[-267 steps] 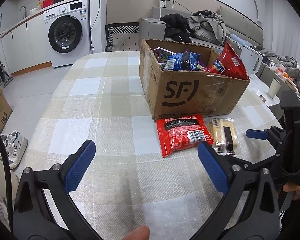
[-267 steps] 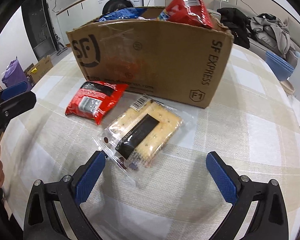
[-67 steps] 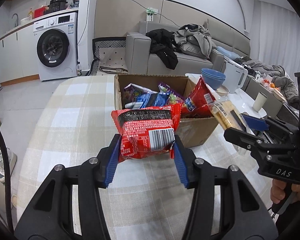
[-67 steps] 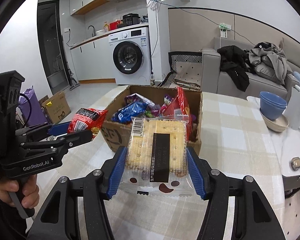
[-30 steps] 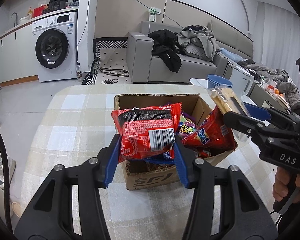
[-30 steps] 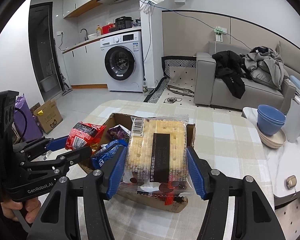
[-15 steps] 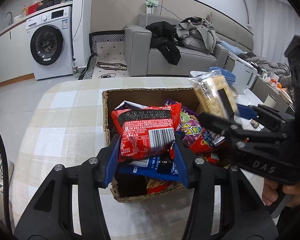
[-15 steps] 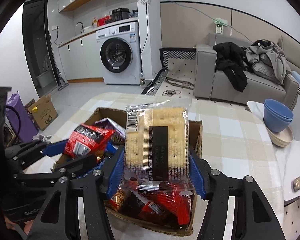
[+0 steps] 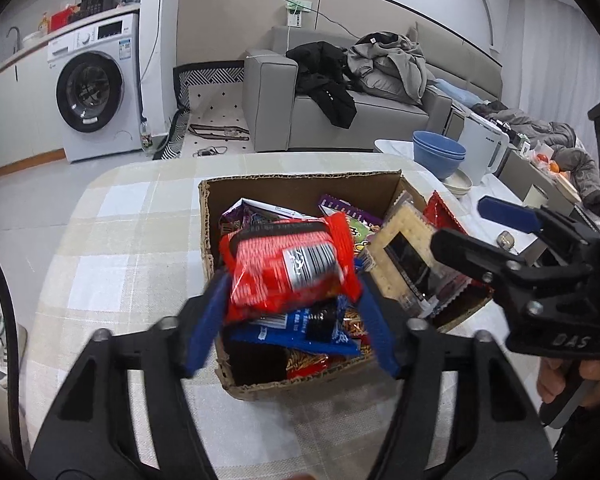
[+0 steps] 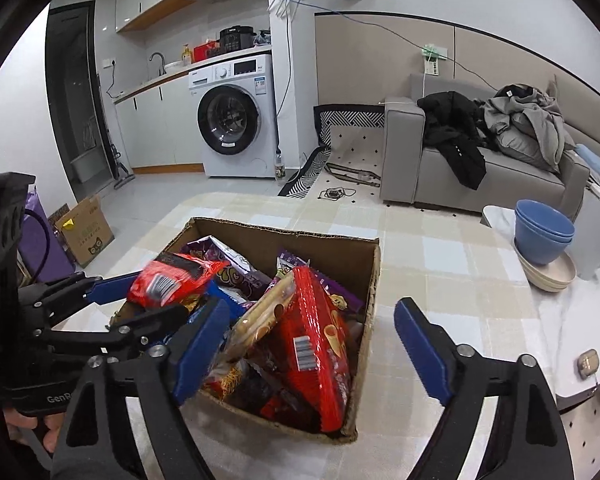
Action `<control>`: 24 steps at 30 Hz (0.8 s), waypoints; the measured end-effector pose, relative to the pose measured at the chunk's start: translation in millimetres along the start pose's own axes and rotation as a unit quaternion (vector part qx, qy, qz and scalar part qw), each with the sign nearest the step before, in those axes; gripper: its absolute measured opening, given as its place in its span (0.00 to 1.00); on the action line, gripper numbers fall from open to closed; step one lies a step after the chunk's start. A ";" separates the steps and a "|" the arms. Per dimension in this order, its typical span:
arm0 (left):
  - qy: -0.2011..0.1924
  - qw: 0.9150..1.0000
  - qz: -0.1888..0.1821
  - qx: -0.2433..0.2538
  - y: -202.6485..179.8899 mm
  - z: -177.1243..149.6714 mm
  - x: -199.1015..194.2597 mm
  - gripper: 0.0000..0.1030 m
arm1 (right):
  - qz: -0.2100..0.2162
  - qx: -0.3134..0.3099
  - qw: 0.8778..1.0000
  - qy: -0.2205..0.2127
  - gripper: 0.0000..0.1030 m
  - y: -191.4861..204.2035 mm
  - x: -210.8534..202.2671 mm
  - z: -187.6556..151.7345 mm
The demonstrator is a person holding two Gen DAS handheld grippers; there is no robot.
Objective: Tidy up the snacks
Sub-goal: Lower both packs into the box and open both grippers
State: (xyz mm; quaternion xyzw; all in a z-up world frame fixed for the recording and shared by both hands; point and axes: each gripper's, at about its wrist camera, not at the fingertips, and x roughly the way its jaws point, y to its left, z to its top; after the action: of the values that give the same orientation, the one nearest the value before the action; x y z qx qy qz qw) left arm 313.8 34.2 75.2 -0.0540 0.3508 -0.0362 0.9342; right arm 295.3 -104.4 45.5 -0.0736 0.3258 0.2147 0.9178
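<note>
An open cardboard box (image 9: 300,178) (image 10: 284,232) full of snack packs stands on the checked tablecloth. My left gripper (image 9: 291,324) (image 10: 160,296) hangs over its near left corner with its jaws opening. The red snack bag (image 9: 288,264) (image 10: 172,276) sits tilted and blurred between the blue pads, which no longer squeeze it. My right gripper (image 10: 310,346) (image 9: 460,224) is over the box's right side, its jaws opening wide with nothing between the pads. The cracker pack (image 9: 408,256) (image 10: 260,320) lies in the box, leaning against a red pack (image 10: 320,344).
Blue bowls (image 9: 440,152) (image 10: 544,232) and a white kettle (image 9: 482,148) stand on a side table beyond the table's right edge. A small beige object (image 10: 588,362) lies there too. Bare tablecloth (image 9: 112,240) spreads left of the box. A hand grips each handle.
Both pairs of jaws have spread. The cracker pack has dropped from my right gripper into the box. The red bag has tipped loose between my left pads.
</note>
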 end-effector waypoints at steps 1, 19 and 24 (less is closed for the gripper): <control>-0.003 1.000 0.001 0.004 -3.8 -2.1 -3.9 0.74 | 0.001 0.001 1.000 -0.001 0.89 -0.4 -3.9 -1.4; -0.059 0.998 0.024 -0.004 -6.3 -54.4 -95.4 0.99 | 0.042 0.010 0.997 -0.067 1.00 4.7 -76.3 -58.3; -0.073 0.997 0.029 0.006 -9.6 -78.2 -118.5 0.99 | 0.046 0.012 0.995 -0.088 1.00 6.2 -87.4 -67.3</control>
State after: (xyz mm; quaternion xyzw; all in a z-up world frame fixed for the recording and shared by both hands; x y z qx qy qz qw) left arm 173.0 31.2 95.1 -0.0411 0.2831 -0.0072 0.9582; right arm 193.7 -147.5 48.3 -0.0281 0.2495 0.2582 0.9329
